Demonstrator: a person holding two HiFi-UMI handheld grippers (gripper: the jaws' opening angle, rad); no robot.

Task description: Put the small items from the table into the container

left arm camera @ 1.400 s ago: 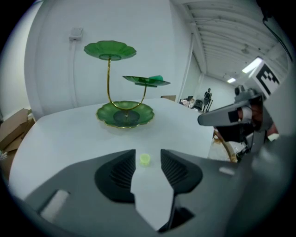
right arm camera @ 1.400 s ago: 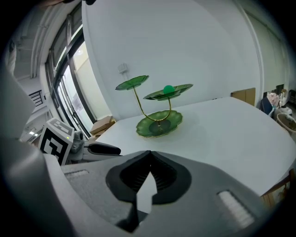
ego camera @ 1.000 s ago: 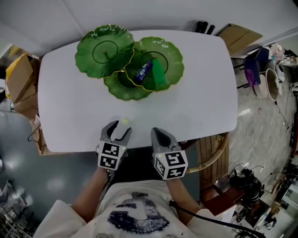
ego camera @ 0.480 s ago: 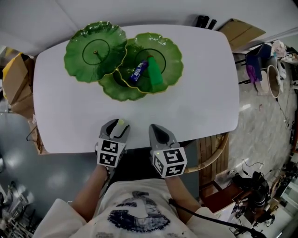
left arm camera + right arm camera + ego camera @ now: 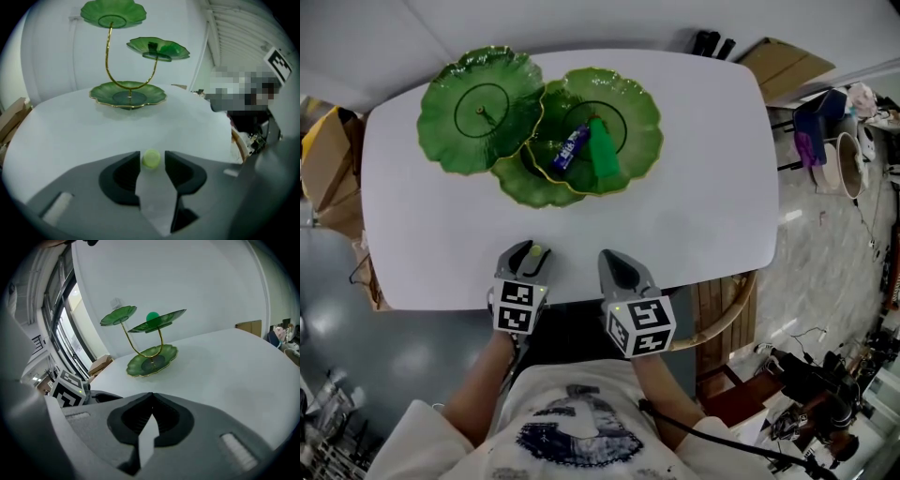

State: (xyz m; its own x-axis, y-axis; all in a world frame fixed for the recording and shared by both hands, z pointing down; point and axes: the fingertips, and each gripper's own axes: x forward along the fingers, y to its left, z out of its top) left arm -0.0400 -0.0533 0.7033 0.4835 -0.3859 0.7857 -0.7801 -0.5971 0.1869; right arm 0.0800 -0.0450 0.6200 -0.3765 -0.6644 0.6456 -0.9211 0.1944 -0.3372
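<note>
Pickup step: left gripper [image 5: 528, 253] closing its fingers round the small yellow-green round piece [image 5: 151, 158] at the white desk's [image 5: 703, 178] near edge, right gripper [image 5: 616, 262] fingers shut, empty; next, firm pinch, then lift toward the green leaf-shaped tiered stand [image 5: 450, 117].

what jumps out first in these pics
The green three-tier leaf stand at the far side of the white table grabs the eye, with a blue wrapped item and a green item lying in one tier. At the near edge, a small yellow-green item sits between the closing jaws of the left hand-held gripper; the right hand-held gripper beside it is shut and empty.
</note>
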